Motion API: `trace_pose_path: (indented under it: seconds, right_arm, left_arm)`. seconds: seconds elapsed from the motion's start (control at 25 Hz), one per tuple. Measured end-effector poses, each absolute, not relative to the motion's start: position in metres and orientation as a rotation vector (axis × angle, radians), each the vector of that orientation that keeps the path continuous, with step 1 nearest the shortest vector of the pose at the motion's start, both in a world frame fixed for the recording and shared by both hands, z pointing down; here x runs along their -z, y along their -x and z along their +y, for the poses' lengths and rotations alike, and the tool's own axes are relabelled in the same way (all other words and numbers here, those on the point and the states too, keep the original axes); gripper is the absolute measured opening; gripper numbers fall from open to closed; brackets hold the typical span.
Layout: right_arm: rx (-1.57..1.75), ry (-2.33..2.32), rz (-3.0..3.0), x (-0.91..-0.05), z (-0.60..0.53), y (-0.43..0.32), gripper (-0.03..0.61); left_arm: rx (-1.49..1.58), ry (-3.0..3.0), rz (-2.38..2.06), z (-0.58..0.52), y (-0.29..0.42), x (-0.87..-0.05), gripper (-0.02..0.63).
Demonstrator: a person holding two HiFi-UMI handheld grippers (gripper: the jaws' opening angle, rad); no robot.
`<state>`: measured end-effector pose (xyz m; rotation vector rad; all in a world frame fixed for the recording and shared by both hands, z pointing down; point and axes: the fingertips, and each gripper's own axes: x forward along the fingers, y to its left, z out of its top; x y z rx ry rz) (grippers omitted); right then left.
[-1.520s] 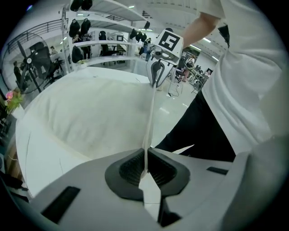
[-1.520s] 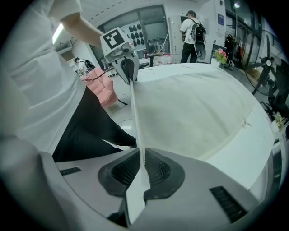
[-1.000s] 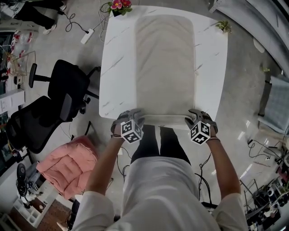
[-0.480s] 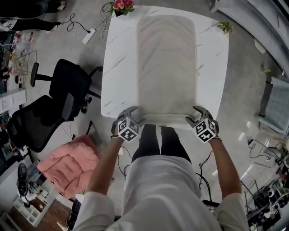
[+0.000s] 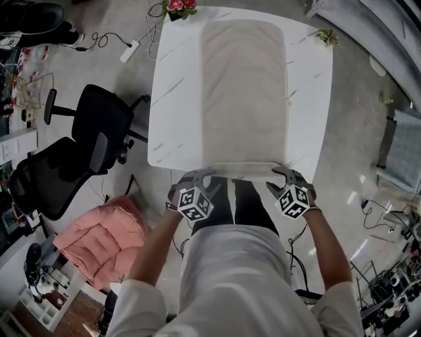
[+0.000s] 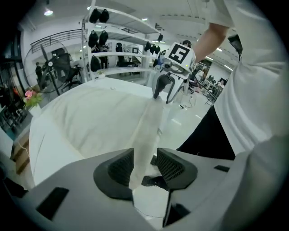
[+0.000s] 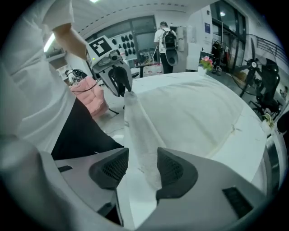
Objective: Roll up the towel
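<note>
The roll looks to be at its very start. The towel (image 5: 243,92) lies flat and lengthwise down the middle of the white table (image 5: 174,99), from the far edge to the near one, and only its near hem is raised. The left gripper (image 5: 204,175) is at the near left corner and the right gripper (image 5: 283,174) at the near right corner. Both sets of jaws have just been closing, and each now has the hem between its pads, pinched at a partly open width. The cloth hangs as a narrow, fairly taut band from one gripper to the other, just off the table edge. The next move, as I judge it, is to carry that band over and away onto the flat cloth. Both hands should travel level and together so the first turn is tight and straight, then let go and regrip to keep rolling toward the far end. Uneven pull would skew the roll. The path along the towel is open. A pot of pink flowers (image 5: 175,8) at the far left corner and a small green plant (image 5: 325,37) at the far right corner both sit beside the towel, near its far end. Off the table to the left are black office chairs (image 5: 102,125), a pink garment (image 5: 99,240) and a power strip (image 5: 128,51), all well apart from the work.
</note>
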<state>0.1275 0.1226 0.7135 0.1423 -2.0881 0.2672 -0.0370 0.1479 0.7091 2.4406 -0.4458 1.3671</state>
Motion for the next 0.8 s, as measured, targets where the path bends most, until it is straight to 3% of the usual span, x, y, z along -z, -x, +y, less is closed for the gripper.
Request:
trace_pose_path:
  seconds: [0.52,0.56,0.64,0.8]
  right_arm:
    - [-0.054,-0.119,-2.008,-0.759,0.127,-0.147,0.153]
    - [-0.038,-0.127,-2.011,-0.758,0.127,-0.147,0.141]
    - [-0.011,-0.152,-2.013,-0.758,0.128,-0.150,0.043]
    - [-0.021,-0.166,-2.009,-0.758,0.134,-0.152,0.037]
  left_arm:
    - [-1.702,-2.503,-0.434,0.156,0.060,-0.763,0.143]
    - [-1.705,-2.513,-0.432,0.157,0.060,-0.762,0.129]
    - [-1.707,-2.528,-0.441,0.160,0.059,-0.761,0.098]
    - [-1.689,-2.530,-0.475,0.165,0.060,-0.761,0.040]
